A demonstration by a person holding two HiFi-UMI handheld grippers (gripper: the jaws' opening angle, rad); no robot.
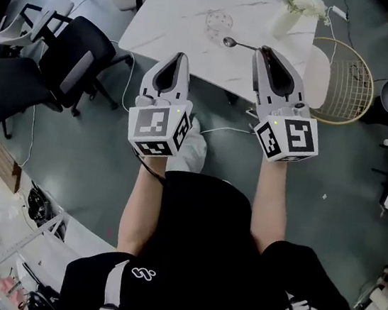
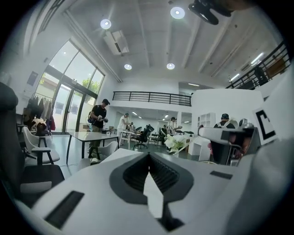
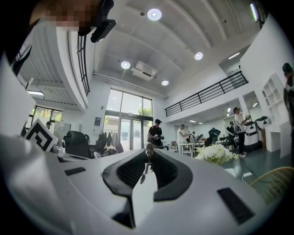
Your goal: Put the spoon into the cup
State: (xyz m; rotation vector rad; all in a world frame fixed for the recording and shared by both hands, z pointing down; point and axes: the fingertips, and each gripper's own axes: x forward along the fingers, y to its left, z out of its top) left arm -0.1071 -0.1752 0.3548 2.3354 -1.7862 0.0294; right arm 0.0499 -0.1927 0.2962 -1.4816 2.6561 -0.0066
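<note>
We see right hand-held gripper (image 1: 264,52) pinching slim metal spoon (image 1: 231,43) by handle | left hand-held gripper (image 1: 180,57) clenched, empty | round clear glass cup (image 1: 218,22) on veined white marble counter (image 1: 171,11)

**White shells, black pads, a silver spoon**

The left gripper (image 1: 181,57) and the right gripper (image 1: 264,51) both have white shells, with black ribbed pads lining the jaws. Behind each sits a cube (image 1: 158,130) bearing black square patterns on white.

At the right gripper's tip, the spoon (image 1: 231,43) is shiny silver. Just ahead of it, the cup (image 1: 218,22) is clear glass. The table (image 1: 171,11) under them is white marble with thin grey veins.

Further ahead of the right gripper stand a white vase (image 1: 286,22) and white flowers (image 1: 302,0). To that gripper's right, a wire frame (image 1: 350,87) is gold.

Below both grippers the floor (image 1: 93,158) is dull grey-green. Left of the left gripper, a chair (image 1: 75,55) is black. Behind the cubes, the person's clothes (image 1: 201,259) are black.
</note>
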